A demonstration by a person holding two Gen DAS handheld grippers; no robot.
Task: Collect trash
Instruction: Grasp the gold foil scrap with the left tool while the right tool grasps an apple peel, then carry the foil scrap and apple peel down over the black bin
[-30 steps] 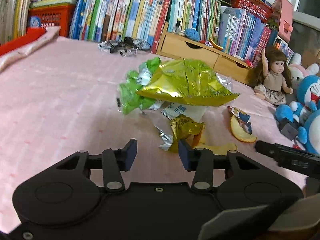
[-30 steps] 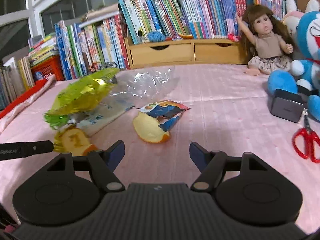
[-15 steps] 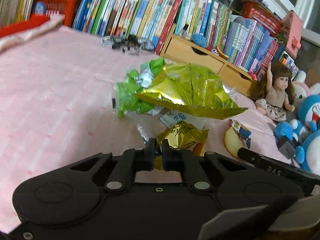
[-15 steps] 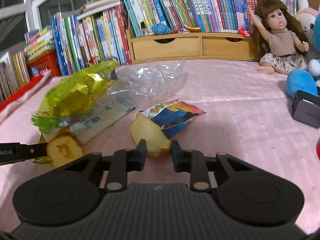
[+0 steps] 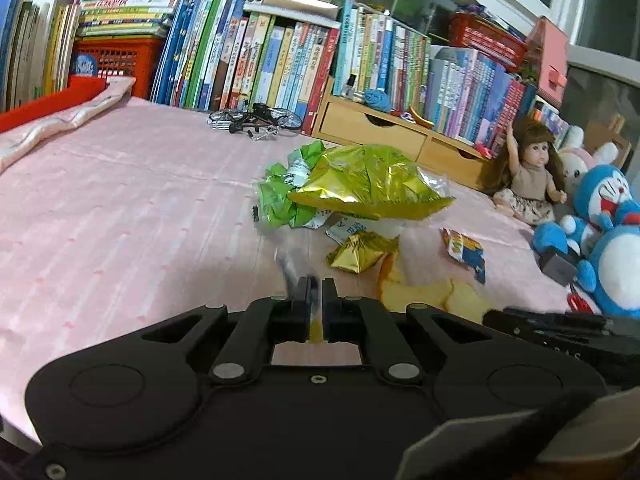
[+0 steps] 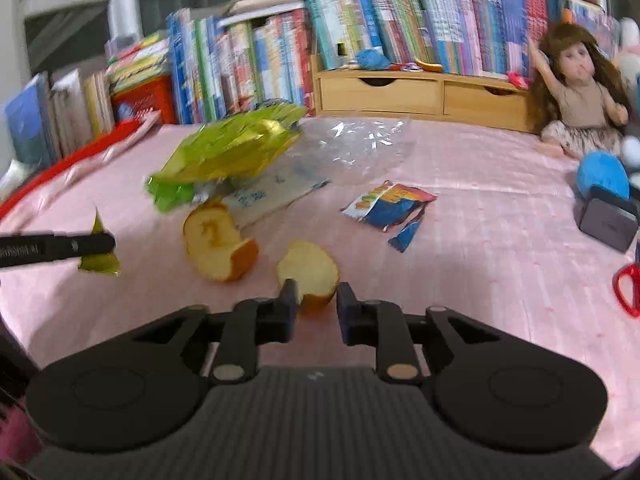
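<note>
On the pink bedcover, the trash pile looks different from a second ago: the left gripper, then open in front of the gold foil wrapper, has since clamped down and pulled back toward the camera. Its jaws now stand nearly together on a thin scrap. The left view shows a blurred bit of clear film and a yellow sliver between them, and the right view shows a small gold-green foil piece hanging at the tip of the left gripper's finger. So 1 piece of trash seems picked and ready to carry off, though a larger gold foil wrapper lies on the cover.

The right gripper had squeezed close at the near bread piece half a second ago; its jaws are opening now, at a medium gap. The bread sits between the fingers, just touching the left one, apparently not pinched. That grab likely needs redoing.

Left to collect: the second bread piece, the big yellow-green bag, the clear plastic sheet and the small blue snack packet.
</note>
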